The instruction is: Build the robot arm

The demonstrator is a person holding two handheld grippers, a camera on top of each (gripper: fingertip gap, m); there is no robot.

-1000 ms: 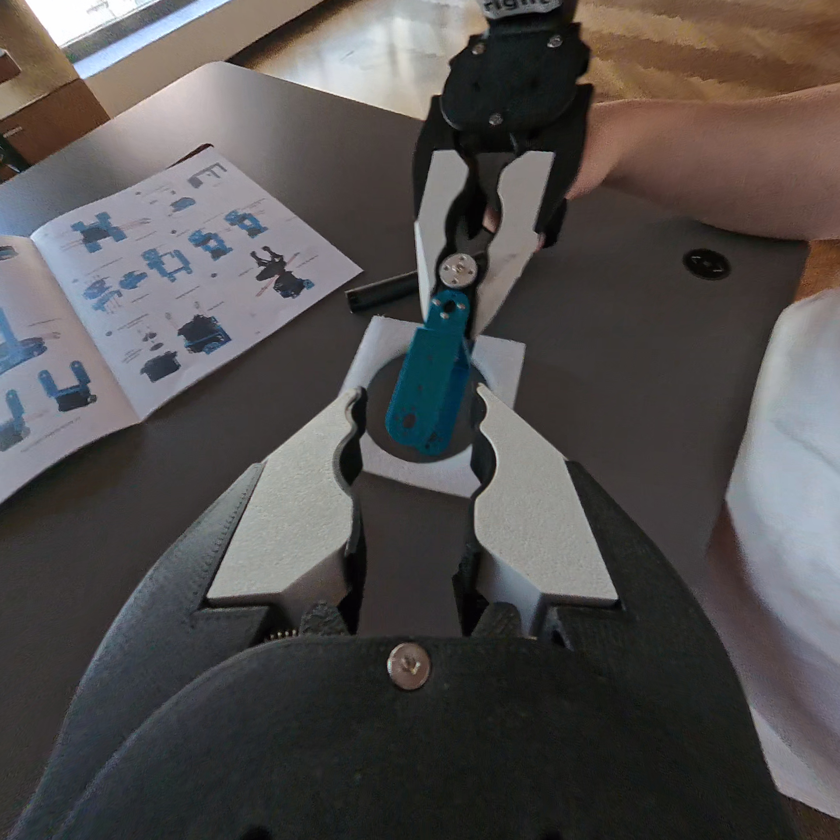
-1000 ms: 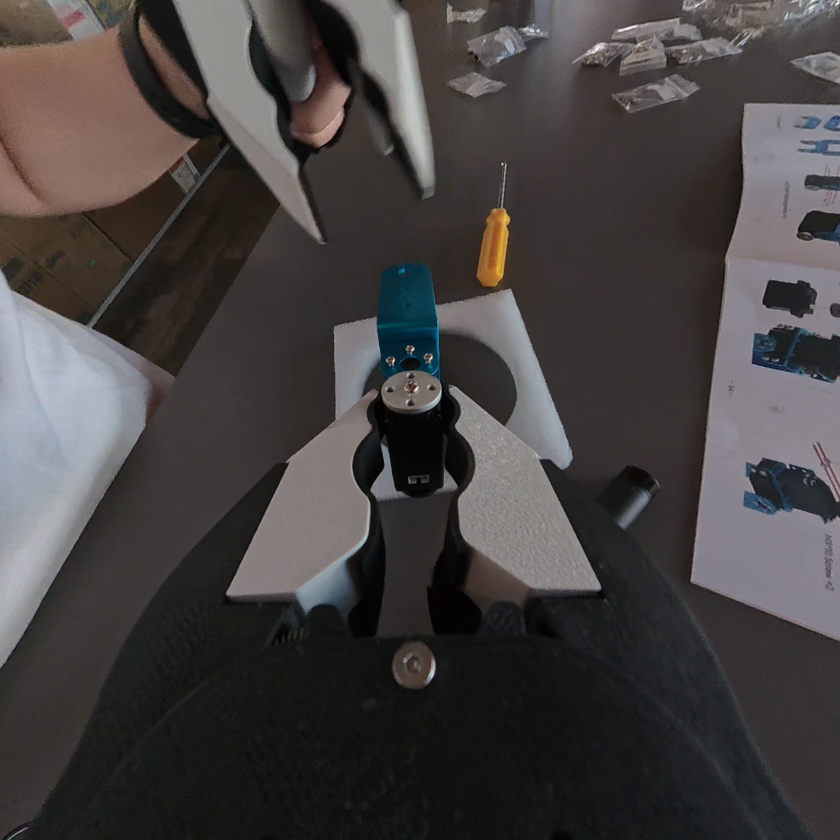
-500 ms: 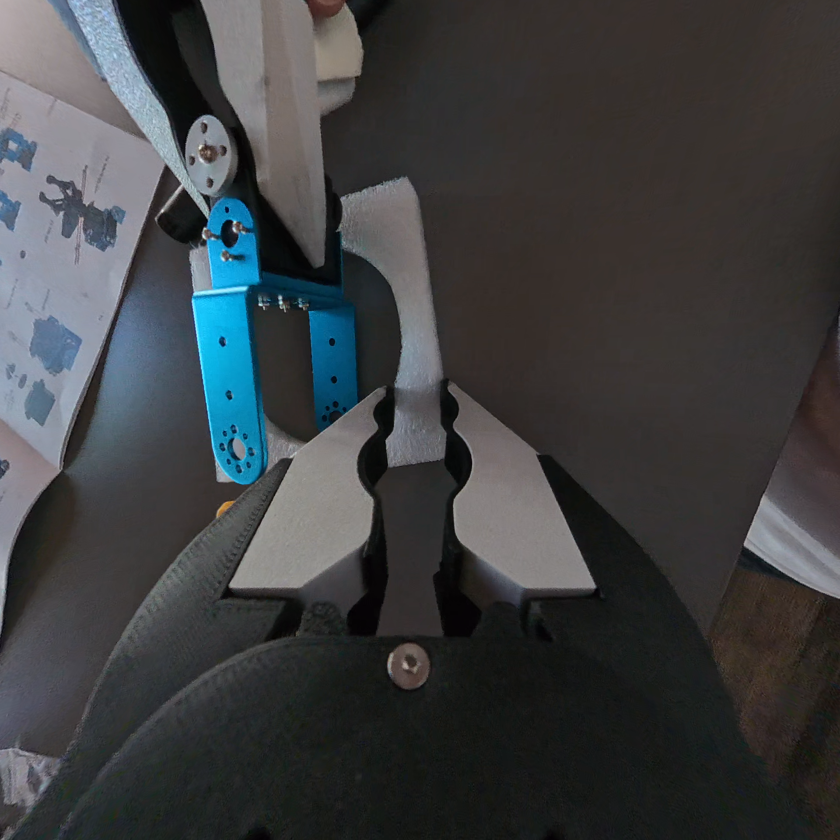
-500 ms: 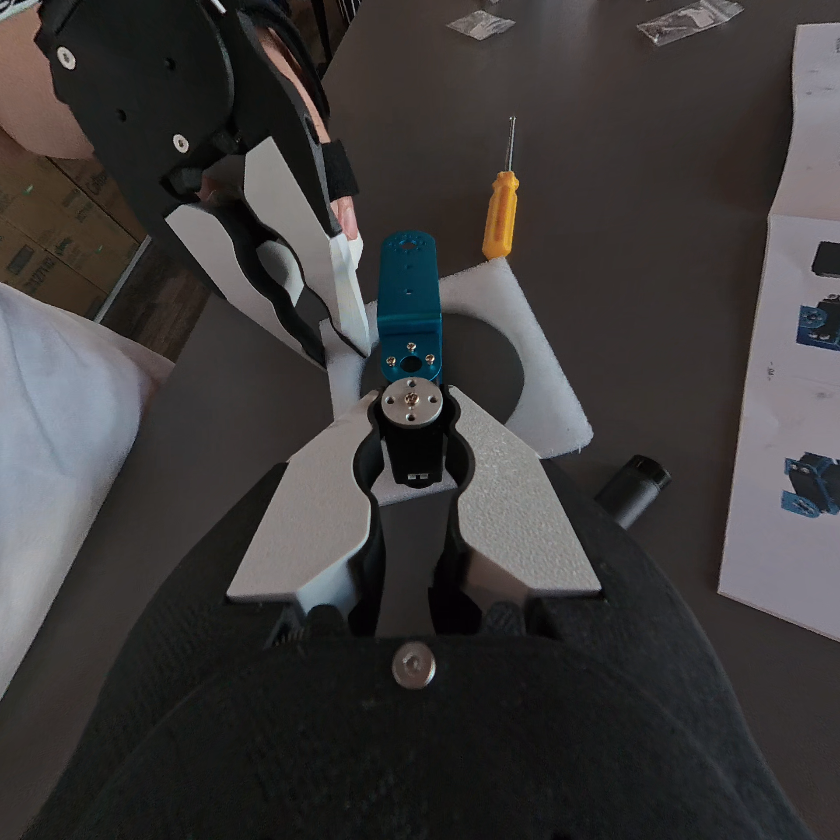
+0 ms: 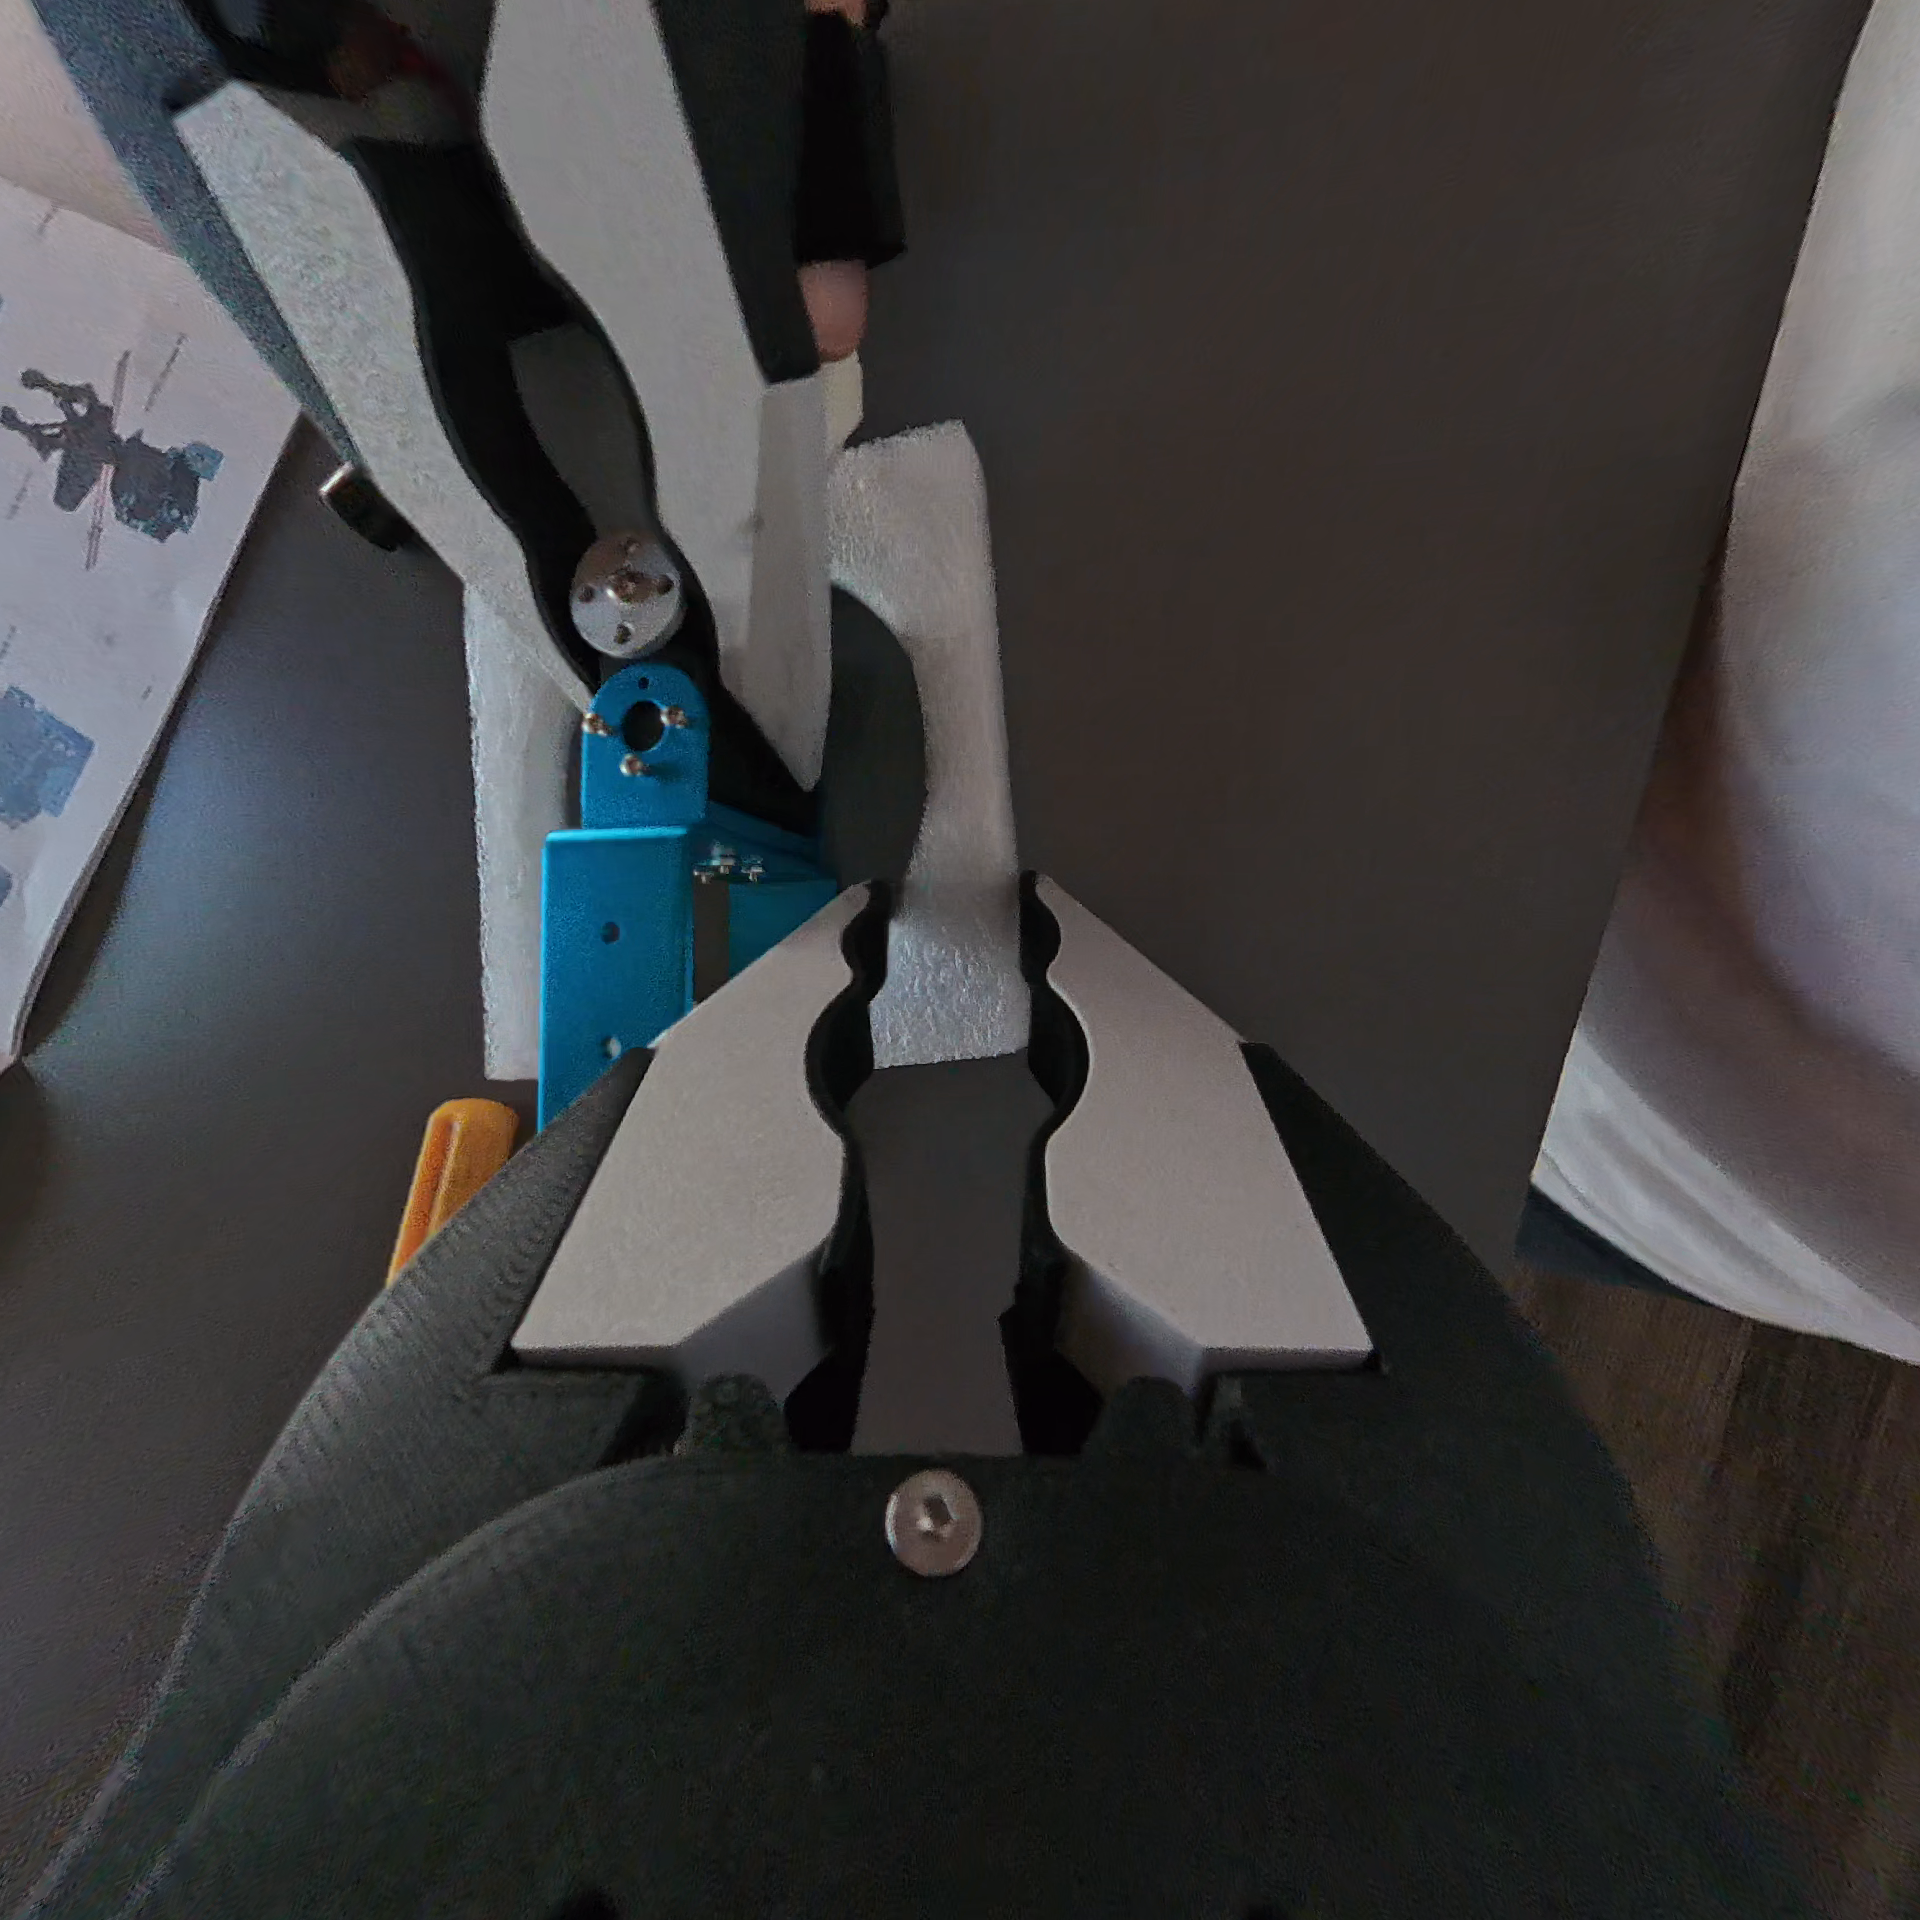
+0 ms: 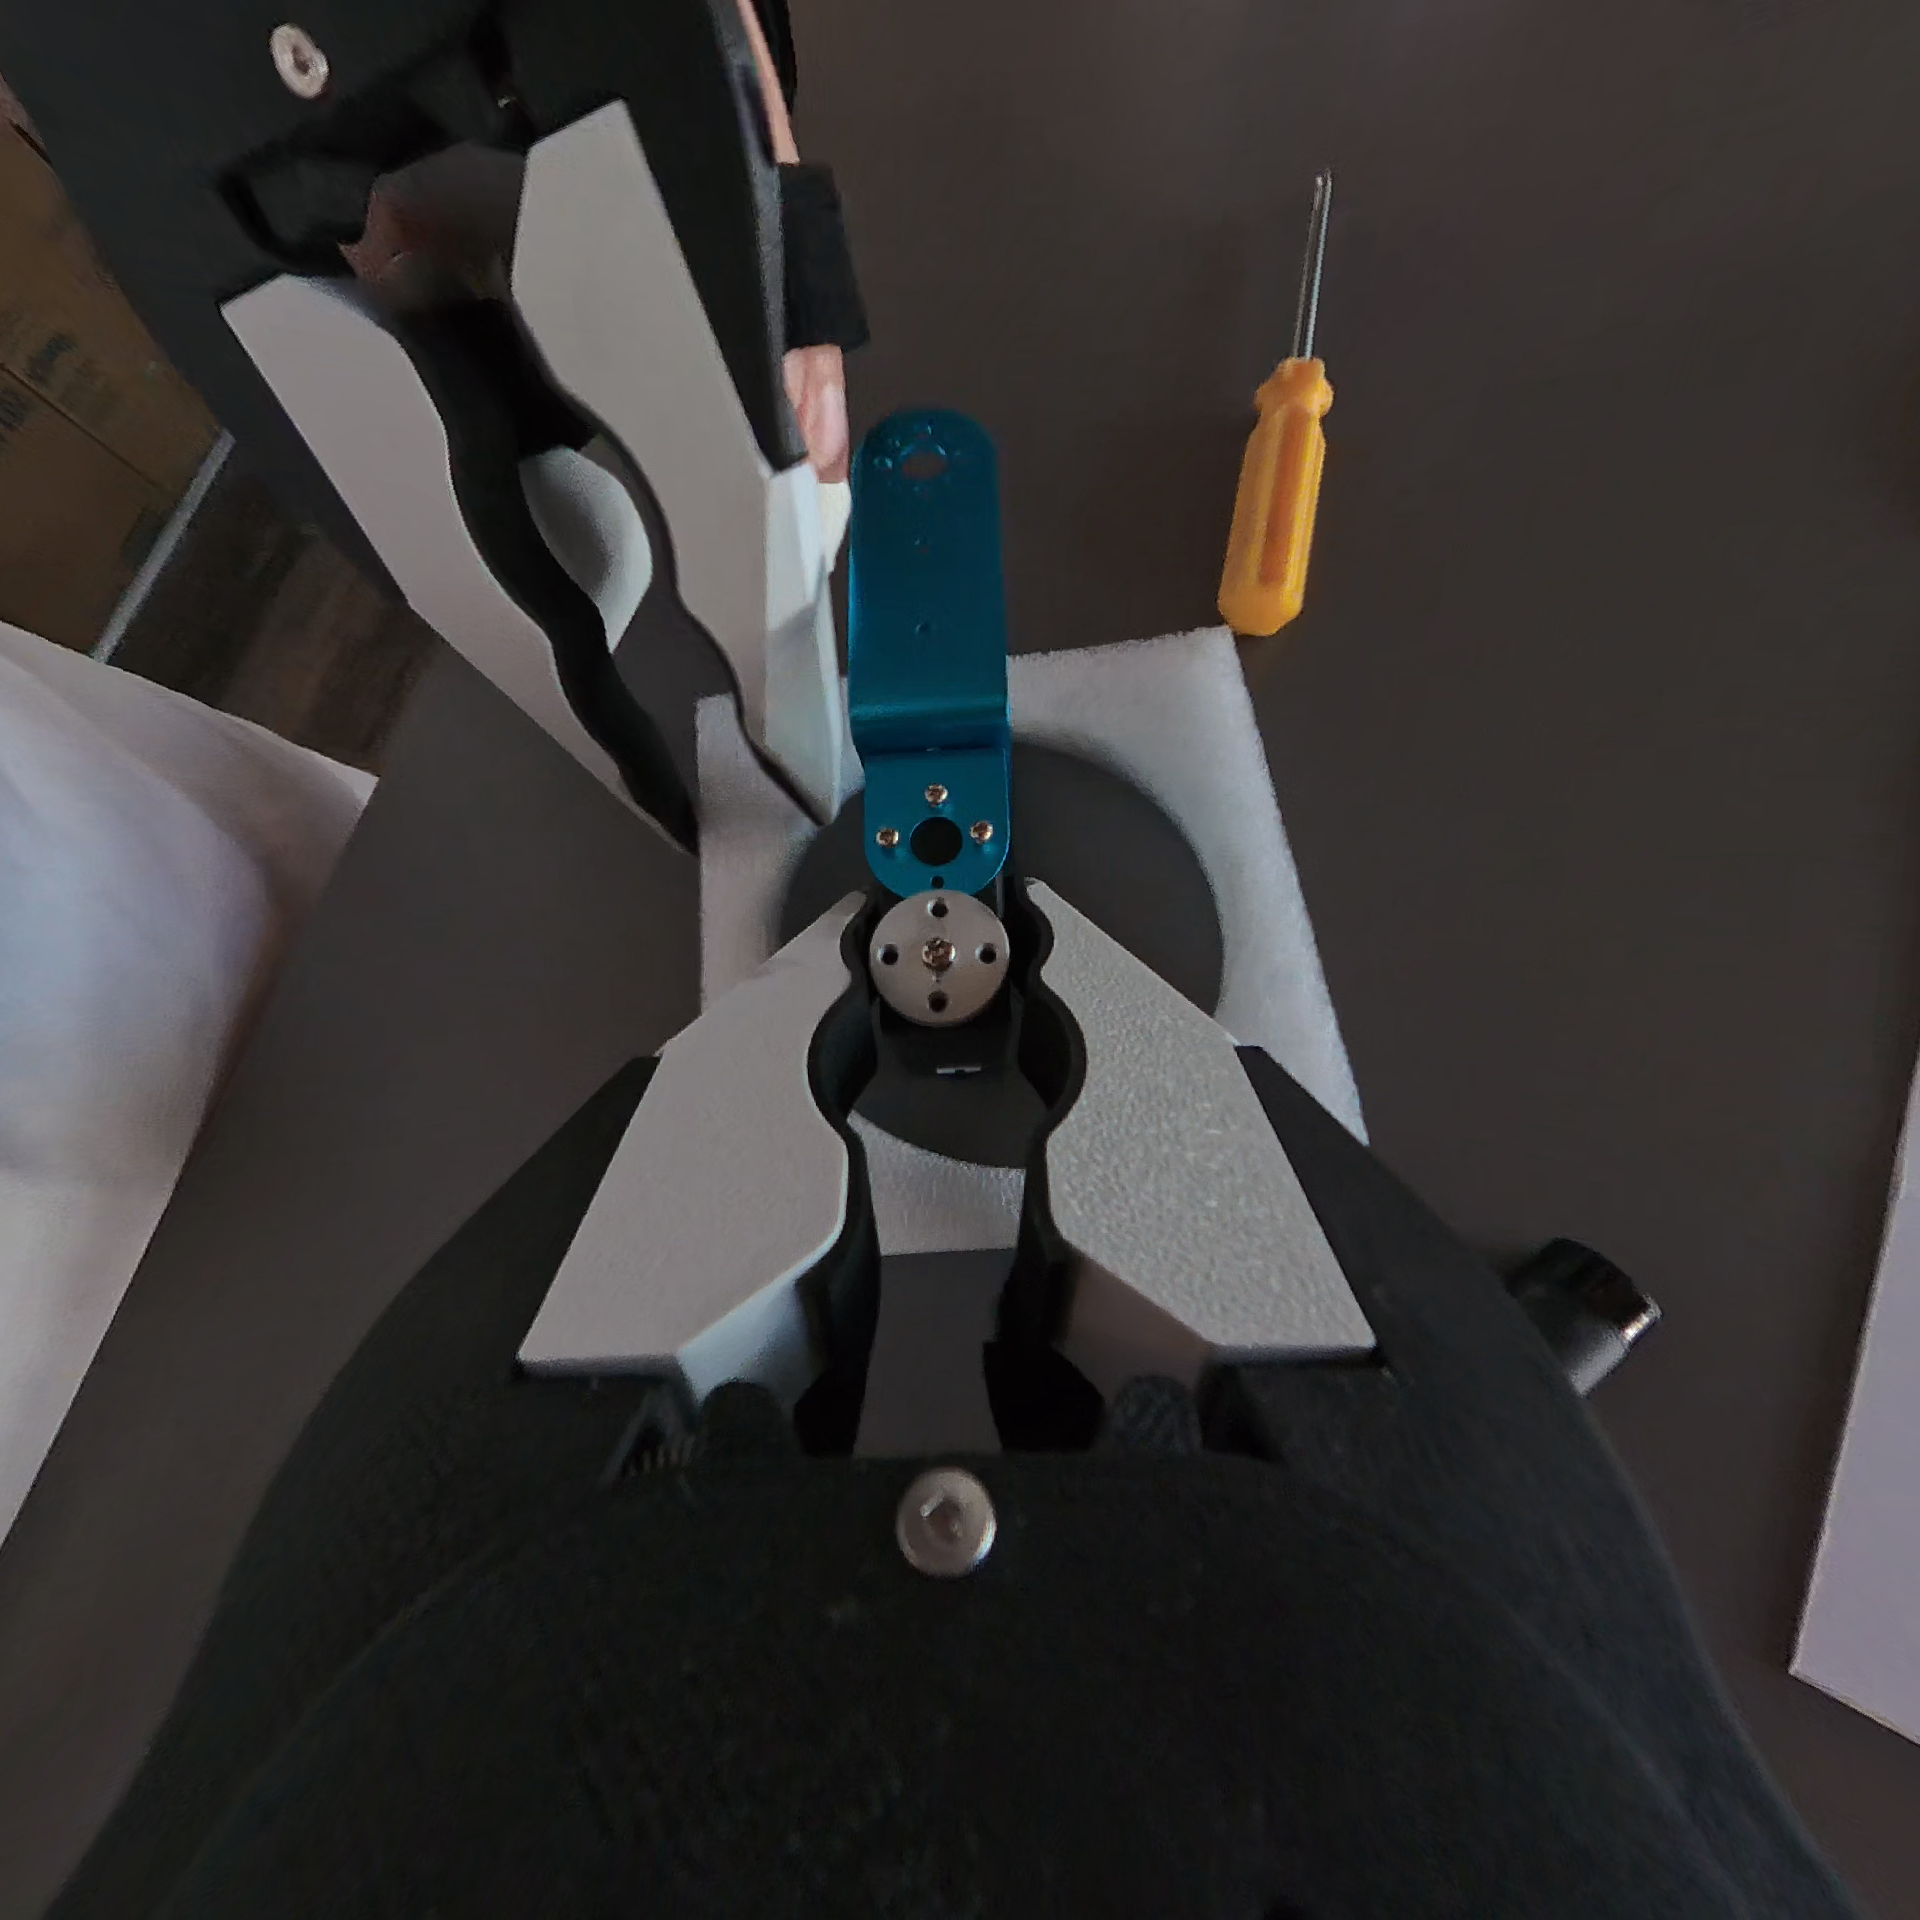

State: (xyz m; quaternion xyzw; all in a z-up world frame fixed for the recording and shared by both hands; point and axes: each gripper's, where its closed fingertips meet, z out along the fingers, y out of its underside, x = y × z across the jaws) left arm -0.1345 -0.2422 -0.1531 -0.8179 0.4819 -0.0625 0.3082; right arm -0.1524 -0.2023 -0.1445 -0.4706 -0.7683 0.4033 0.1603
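Note:
My right gripper [image 6: 940, 914] is shut on a black servo [image 6: 940, 1044] with a round silver horn [image 6: 935, 961]. A blue metal bracket [image 6: 930, 623] fixed to the servo sticks out forward over a white foam pad [image 6: 1226, 831] with a round hole. My left gripper [image 5: 951, 894] is narrowed onto the pad's side strip [image 5: 951, 977], which fills the gap between its jaws. In the right wrist view the left gripper [image 6: 753, 826] stands just left of the bracket, one finger outside the pad and one in the hole. The right gripper [image 5: 691, 732] and bracket [image 5: 613, 935] also show in the left wrist view.
A yellow screwdriver [image 6: 1273, 499] lies beyond the pad on the dark table [image 6: 1558, 727]. A black cylinder [image 6: 1579, 1309] lies to the right, and an open instruction booklet [image 6: 1870, 1351] beyond it. A person's white clothing [image 5: 1766, 727] is at the table edge.
My left gripper swung from facing the right gripper to beside the bracket, came down and narrowed its jaws on the foam strip. The right gripper kept its hold on the servo.

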